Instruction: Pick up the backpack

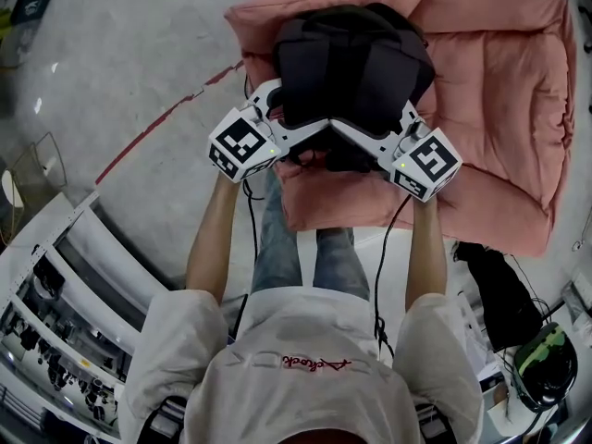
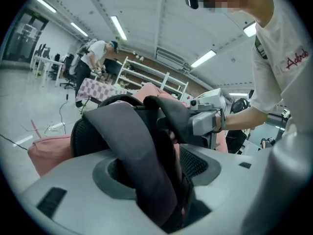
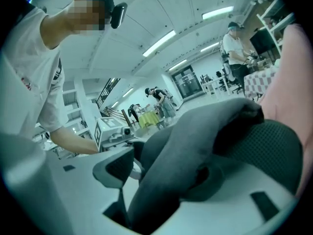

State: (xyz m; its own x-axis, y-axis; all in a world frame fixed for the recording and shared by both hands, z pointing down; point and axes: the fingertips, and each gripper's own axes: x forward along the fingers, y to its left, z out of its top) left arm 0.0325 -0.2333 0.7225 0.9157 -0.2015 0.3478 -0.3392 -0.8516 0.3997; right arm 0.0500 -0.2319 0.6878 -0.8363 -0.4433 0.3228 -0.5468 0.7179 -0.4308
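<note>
Beside the backpack point(image 1: 356, 63), left tool point(image 1: 282, 118) and right tool point(image 1: 388, 129) angle inward.

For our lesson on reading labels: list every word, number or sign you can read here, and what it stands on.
"Ade...": red script on the white T-shirt; the rest is cut off or too small to read.
Marker cubes: black-and-white square patterns, no letters.
Nothing else is readable.
</note>
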